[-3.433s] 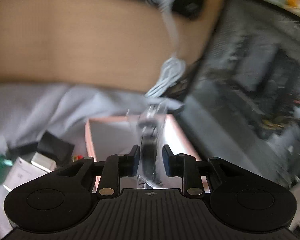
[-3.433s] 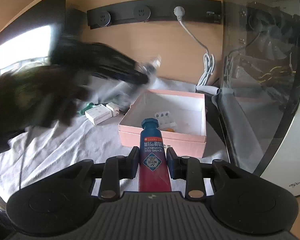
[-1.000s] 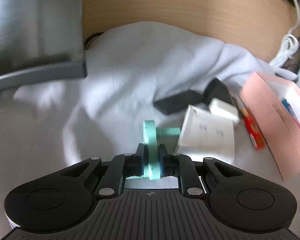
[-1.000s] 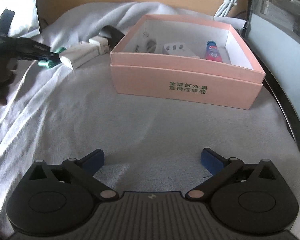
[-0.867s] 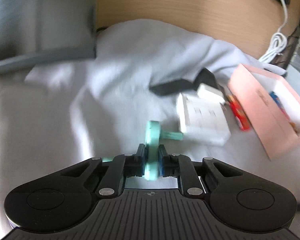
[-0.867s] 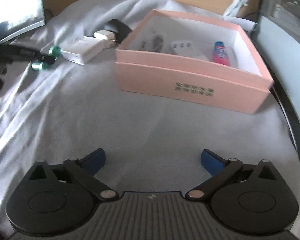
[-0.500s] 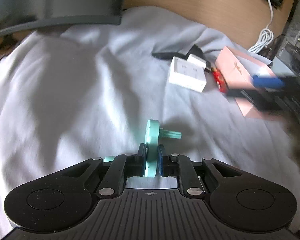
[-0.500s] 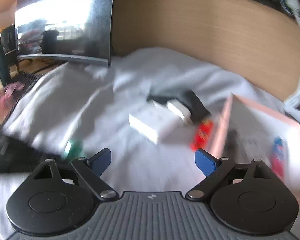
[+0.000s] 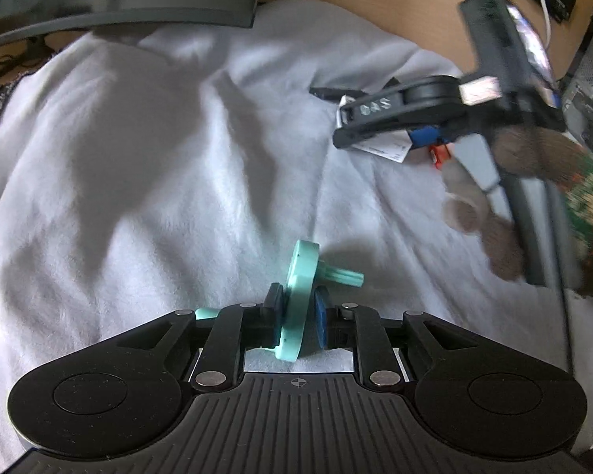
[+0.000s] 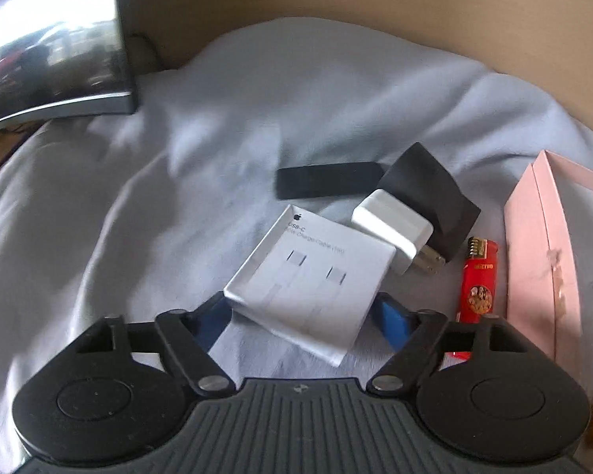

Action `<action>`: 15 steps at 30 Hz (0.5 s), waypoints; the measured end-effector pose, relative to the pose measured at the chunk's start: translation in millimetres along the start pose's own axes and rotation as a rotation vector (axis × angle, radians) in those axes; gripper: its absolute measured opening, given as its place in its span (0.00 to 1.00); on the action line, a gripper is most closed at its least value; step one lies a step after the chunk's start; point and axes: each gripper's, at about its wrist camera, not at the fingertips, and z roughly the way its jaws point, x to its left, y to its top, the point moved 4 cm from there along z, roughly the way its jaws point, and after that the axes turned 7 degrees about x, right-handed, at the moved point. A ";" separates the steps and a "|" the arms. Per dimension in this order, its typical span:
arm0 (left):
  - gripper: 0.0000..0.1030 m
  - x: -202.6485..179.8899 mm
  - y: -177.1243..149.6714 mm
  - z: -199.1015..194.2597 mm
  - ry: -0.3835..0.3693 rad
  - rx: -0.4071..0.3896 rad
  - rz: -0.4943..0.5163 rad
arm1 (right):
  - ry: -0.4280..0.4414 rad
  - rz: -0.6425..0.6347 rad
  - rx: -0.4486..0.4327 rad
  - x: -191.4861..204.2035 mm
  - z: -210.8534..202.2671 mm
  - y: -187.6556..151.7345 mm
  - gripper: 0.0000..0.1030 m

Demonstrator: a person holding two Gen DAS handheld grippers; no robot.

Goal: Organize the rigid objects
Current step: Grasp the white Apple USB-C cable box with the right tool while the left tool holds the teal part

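Since half a second ago the right tool (image 10: 302,318) has swung down over the cluster of small things, and the left tool (image 9: 298,316) has kept its clench on the mint-green spool-like part (image 9: 300,296) a little above the white cloth (image 9: 138,181). Its blue pads (image 9: 320,318) are nearly together, pressing on both faces of the part's round disc, which stands on edge between them with its stem pointing right. From the left wrist view, the other tool shows blurred at far right, reaching toward the cluster. In the right wrist view that tool is spread wide and holds nothing; its fingers flank the white cable box (image 10: 310,276), which lies flat on the cloth, the left fingertip at the box's near-left corner and the right one by its right edge; whether they touch it is unclear. Just beyond the box lie a black bar (image 10: 328,185), a white plug adapter (image 10: 395,233) resting against a black block (image 10: 435,193), then a red lighter (image 10: 478,284), and the pink box (image 10: 541,260) at far right.
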 end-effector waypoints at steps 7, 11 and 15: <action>0.23 -3.3 0.0 3.5 -0.031 -0.005 0.038 | 0.082 -0.184 -0.058 13.1 -71.9 -51.0 0.71; 0.24 -13.7 -6.3 1.8 -0.069 0.012 0.113 | 0.022 -0.293 -0.111 6.3 -108.7 -98.4 0.70; 0.30 -34.3 -15.4 0.7 -0.088 0.030 0.232 | -0.028 -0.300 -0.099 -13.1 -124.6 -141.4 0.70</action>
